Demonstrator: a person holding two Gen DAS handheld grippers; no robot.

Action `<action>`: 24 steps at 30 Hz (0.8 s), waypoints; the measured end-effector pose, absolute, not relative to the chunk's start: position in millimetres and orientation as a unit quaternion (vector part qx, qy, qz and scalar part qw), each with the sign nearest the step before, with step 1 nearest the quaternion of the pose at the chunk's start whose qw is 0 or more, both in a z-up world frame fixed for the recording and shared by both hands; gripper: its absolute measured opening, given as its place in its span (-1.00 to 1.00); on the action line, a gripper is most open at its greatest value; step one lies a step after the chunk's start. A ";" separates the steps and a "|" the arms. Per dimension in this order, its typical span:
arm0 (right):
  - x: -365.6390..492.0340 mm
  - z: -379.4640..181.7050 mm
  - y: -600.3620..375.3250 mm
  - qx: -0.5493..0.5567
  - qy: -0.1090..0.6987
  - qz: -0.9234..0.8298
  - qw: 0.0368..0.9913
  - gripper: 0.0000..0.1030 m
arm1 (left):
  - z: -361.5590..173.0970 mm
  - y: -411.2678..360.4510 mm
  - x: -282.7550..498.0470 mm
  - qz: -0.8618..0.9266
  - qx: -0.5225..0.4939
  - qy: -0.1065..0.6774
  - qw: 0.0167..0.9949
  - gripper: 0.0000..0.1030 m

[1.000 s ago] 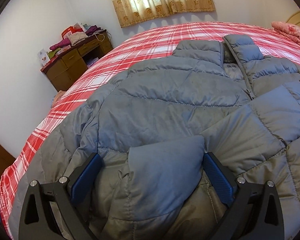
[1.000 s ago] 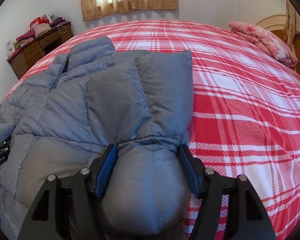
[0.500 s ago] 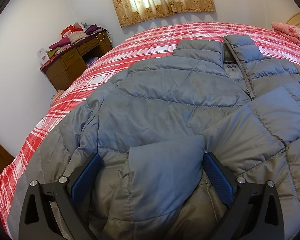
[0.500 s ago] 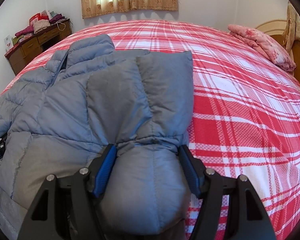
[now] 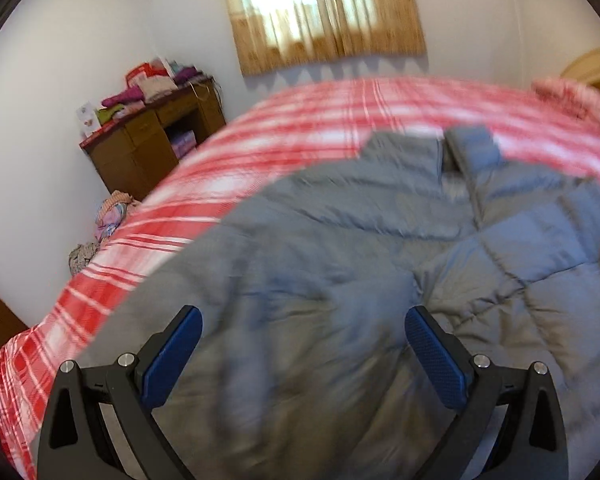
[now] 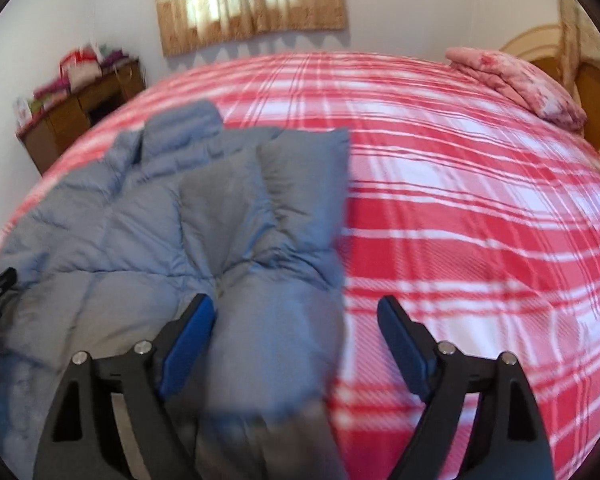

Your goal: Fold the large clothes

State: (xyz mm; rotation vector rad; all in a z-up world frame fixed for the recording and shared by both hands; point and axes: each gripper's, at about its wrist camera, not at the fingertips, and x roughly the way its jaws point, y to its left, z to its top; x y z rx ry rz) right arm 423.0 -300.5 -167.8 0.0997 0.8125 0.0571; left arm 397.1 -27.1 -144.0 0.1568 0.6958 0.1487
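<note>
On the red plaid bed (image 6: 460, 208) the grey puffer jacket (image 5: 340, 260) lies sleeves-in, right gripper (image 6: 296, 320) jaws just opened wide off its sleeve, left gripper (image 5: 304, 328) jaws spread and empty; risk: puffy sleeves spring back, undoing the fold.

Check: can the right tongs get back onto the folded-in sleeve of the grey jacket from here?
Probably yes. The right tongs have just been opening and stand wide; the sleeve lies between them, its edge short of the outer pad, nothing lying over it. The jacket lies flat on the bed.
</note>
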 end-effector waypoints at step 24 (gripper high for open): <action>272.2 -166.2 -311.9 -0.007 0.333 0.032 0.942 0.77 | -191.6 226.4 208.3 0.211 -0.124 0.416 0.876 0.97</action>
